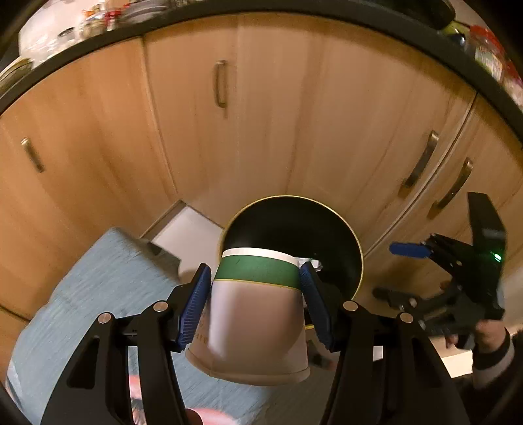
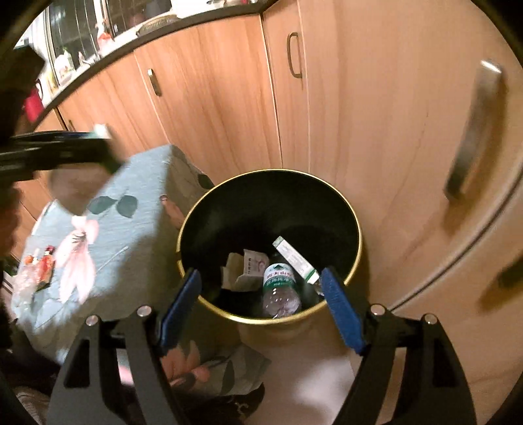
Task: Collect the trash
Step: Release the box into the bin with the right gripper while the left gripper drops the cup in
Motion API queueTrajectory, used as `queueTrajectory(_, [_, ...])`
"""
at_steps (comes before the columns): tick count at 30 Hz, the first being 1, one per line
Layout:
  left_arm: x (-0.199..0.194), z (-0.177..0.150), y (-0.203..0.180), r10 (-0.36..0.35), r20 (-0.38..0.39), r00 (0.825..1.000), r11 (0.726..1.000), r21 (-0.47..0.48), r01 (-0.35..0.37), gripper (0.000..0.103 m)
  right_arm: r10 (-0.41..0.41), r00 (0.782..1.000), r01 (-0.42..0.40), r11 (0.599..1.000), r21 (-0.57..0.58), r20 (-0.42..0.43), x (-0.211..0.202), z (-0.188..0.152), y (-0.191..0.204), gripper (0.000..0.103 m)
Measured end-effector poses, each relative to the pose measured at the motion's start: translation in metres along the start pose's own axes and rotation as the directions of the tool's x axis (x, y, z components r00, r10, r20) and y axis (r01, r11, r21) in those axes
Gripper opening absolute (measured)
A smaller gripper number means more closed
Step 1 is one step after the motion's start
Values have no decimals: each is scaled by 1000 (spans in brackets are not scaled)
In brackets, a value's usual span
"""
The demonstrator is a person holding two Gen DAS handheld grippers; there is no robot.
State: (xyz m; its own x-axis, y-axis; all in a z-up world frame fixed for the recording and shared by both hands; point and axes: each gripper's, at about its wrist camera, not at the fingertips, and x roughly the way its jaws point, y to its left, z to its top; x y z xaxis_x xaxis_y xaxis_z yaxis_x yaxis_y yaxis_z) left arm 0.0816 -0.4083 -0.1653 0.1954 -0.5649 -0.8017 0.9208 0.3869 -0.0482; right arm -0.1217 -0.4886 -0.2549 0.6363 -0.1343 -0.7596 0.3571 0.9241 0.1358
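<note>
A white paper cup with a green band sits between the blue pads of my left gripper, which is shut on it. Its wide mouth faces the camera. Just beyond it stands a black bin with a gold rim. My right gripper hangs open above the bin with nothing between its pads. Inside lie a plastic bottle, a green-and-white box and torn carton pieces. The right gripper also shows at the right of the left wrist view, held by a hand.
A low table under a blue floral cloth stands left of the bin, with a clear wrapper near its far corner. Wooden cabinet doors with metal handles rise close behind. A dark countertop edge carries dishes and jars.
</note>
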Motion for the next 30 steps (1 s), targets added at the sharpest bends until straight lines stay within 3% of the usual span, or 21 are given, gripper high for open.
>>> queueTrajectory(3, [15, 4, -10, -18, -15, 1000, 1000, 12, 18, 54, 64, 993, -58, 997, 57, -96, 27, 6, -9, 77])
queueTrajectory(7, [23, 3, -13, -22, -26, 999, 1000, 14, 23, 54, 85, 996, -83, 996, 44, -38, 12, 2, -10, 75])
queueTrajectory(13, [68, 12, -24, -67, -78, 995, 998, 10, 68, 54, 96, 995, -98, 994, 57, 24, -20, -22, -14, 75])
queueTrajectory(23, [136, 8, -44, -62, -170, 984, 998, 8, 65, 55, 92, 995, -94, 993, 70, 32, -19, -26, -22, 75])
queueTrajectory(25, [140, 4, -44, -43, -174, 984, 999, -2, 43, 61, 96, 995, -98, 993, 73, 29, -18, -26, -21, 75])
queueTrajectory(26, [141, 2, -43, -26, -172, 985, 1000, -3, 26, 79, 96, 995, -98, 993, 71, 29, -18, -25, -20, 75])
queueTrajectory(27, [140, 3, -43, -8, -163, 987, 1000, -2, 8, 90, 96, 995, -97, 993, 66, 30, -19, -25, -18, 75])
queueTrajectory(30, [128, 3, -46, 23, -139, 990, 1000, 17, -21, 91, 103, 994, -105, 993, 56, 33, -19, -23, -12, 75])
